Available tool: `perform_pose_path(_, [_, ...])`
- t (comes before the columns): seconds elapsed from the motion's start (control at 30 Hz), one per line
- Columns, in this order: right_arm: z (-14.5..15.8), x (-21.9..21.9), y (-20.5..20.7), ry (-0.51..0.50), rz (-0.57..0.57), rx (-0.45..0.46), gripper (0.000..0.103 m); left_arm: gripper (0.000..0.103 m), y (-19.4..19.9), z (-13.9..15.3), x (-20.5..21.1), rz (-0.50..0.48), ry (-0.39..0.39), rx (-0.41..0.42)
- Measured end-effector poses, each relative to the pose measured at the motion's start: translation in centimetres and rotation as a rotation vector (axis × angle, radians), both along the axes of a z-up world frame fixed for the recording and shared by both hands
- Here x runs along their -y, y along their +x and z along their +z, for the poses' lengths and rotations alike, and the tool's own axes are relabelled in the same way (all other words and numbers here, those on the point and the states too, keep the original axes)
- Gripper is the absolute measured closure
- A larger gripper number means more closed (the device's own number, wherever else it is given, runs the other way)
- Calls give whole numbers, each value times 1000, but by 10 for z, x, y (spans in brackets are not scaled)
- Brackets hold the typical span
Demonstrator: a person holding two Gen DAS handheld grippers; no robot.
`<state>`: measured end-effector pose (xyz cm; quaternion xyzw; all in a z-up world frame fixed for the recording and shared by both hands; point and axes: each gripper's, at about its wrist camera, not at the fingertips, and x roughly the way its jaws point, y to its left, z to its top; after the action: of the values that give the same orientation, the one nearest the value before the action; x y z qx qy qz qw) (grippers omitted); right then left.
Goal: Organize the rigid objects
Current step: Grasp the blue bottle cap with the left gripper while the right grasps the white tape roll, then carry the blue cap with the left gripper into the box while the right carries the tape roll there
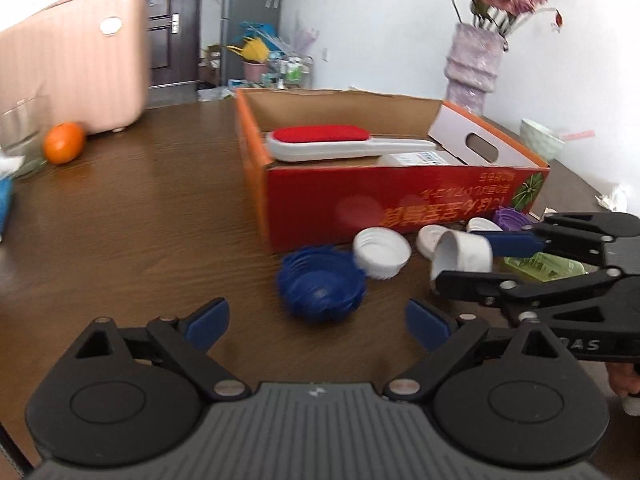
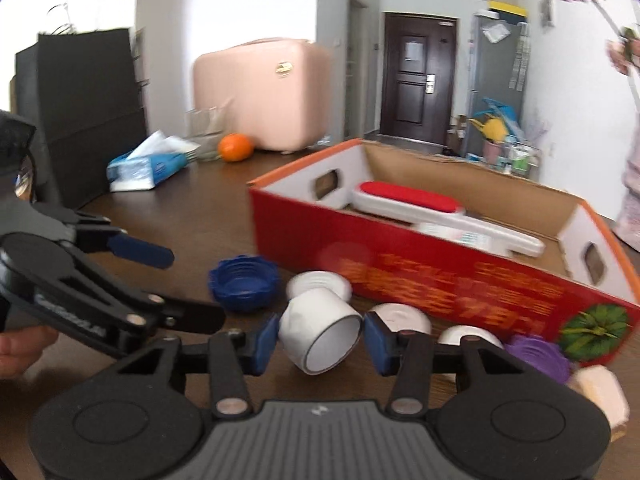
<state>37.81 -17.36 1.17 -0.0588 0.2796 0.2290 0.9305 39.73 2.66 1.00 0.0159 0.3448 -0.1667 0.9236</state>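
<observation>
My right gripper [image 2: 320, 338] is shut on a white cup-shaped cap [image 2: 320, 332], held tilted just above the table; it also shows in the left wrist view [image 1: 464, 256]. My left gripper [image 1: 316, 320] is open and empty, just short of a blue ridged lid [image 1: 320, 284], which also shows in the right wrist view [image 2: 244, 282]. White lids [image 1: 382, 252] and a purple lid [image 1: 510, 218] lie in front of the red cardboard box [image 1: 340, 204]. The box holds a red-and-white brush [image 1: 340, 142].
An orange [image 1: 64, 142], a pink case [image 1: 76, 68] and a glass [image 1: 18, 128] stand at the far left. A tissue pack [image 2: 148, 166] lies on the table. A vase of flowers [image 1: 474, 68] and a bowl [image 1: 540, 138] stand behind the box. A green dish [image 1: 548, 268] lies under my right gripper.
</observation>
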Motion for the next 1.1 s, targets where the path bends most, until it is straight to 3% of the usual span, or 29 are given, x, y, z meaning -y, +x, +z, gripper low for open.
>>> perform_pose_path(0.13, [-2, 27, 1, 31, -64, 4, 57, 26, 13, -5, 12, -16, 12, -18])
perform_pose_path(0.17, [-2, 34, 2, 48, -74, 2, 57, 34, 14, -7, 13, -16, 14, -22])
perform_pose_path(0.27, [-5, 42, 5, 79, -84, -12, 57, 47, 12, -10, 16, -19, 47, 16])
perform_pose_path(0.53, [-4, 36, 2, 65, -82, 17, 57, 47, 4, -3, 15, 11, 31, 32])
perform_pose_path(0.8, [5, 54, -44, 70, -179, 74, 57, 47, -62, 18, 7, 59, -37, 111])
perform_pose_path(1.1, [26, 79, -112, 88, -248, 127, 57, 47, -127, 43, 16, -1, -70, 172])
